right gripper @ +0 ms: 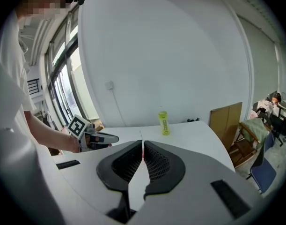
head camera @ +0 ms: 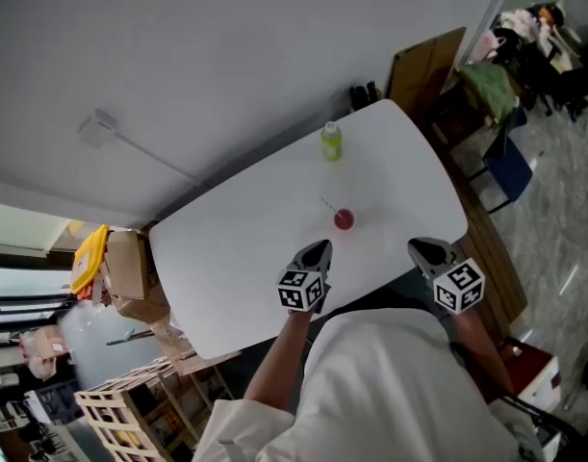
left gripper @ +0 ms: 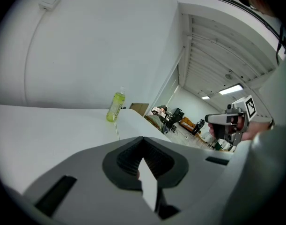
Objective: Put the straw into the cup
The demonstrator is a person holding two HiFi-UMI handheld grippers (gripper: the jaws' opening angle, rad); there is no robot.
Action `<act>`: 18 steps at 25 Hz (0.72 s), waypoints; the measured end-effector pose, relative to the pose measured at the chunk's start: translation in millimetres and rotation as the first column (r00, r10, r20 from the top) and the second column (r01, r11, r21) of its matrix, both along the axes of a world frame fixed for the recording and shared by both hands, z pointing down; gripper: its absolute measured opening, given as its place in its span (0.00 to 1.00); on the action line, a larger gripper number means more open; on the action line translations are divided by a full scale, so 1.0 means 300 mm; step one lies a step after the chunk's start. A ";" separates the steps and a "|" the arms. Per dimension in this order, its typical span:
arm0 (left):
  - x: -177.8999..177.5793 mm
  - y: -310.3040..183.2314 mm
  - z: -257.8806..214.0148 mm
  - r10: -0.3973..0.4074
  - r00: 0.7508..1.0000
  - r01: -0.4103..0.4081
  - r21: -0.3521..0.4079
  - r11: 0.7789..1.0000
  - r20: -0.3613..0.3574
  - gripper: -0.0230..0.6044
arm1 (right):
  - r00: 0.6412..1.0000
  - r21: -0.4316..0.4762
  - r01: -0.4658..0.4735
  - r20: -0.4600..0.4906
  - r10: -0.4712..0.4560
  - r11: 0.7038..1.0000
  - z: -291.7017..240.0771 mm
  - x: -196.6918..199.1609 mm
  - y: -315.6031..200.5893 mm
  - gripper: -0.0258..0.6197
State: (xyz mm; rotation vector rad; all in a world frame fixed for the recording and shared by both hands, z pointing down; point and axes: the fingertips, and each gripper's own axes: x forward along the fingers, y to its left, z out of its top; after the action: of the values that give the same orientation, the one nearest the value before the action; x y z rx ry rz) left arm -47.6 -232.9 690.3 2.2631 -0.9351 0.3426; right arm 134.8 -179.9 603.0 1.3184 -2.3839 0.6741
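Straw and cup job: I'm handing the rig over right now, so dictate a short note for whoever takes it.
Left gripper: jaws together, holding nothing, held over the table's near edge.
Right gripper: jaws all but closed, holding nothing, also at the near edge.
Things: the red cup stands mid-table, just ahead of the left gripper. The straw lies on the table just beyond the cup, between it and the green bottle.
Done: nothing yet; the straw is not picked up.
Left: open a gripper, pick up the straw, put it into the cup.
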 end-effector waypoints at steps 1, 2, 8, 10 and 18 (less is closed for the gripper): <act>-0.006 0.016 0.002 -0.006 1.000 0.006 -0.009 1.000 0.003 0.04 | 1.000 0.005 0.005 0.002 -0.005 1.000 -0.006 0.002 0.004 0.10; -0.011 0.032 0.003 -0.013 1.000 0.013 -0.016 1.000 0.006 0.04 | 1.000 0.009 0.011 0.005 -0.011 1.000 -0.011 0.003 0.009 0.10; -0.017 0.131 -0.048 -0.062 0.998 0.062 0.004 0.998 -0.007 0.04 | 0.997 0.039 0.071 0.018 -0.071 0.997 -0.036 0.020 0.059 0.09; -0.026 0.163 -0.062 -0.085 0.996 0.085 0.012 0.996 -0.007 0.04 | 0.996 0.044 0.091 0.020 -0.092 0.995 -0.042 0.026 0.084 0.09; -0.021 0.328 -0.119 -0.151 0.989 0.151 0.047 0.987 -0.002 0.04 | 0.986 0.050 0.160 0.044 -0.162 0.986 -0.041 0.053 0.250 0.09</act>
State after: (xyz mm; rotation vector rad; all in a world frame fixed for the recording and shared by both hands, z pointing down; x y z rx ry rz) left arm -53.9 -134.5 654.7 2.2180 -1.1183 0.2575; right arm 150.7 -105.0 590.8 1.1233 -2.5252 0.6136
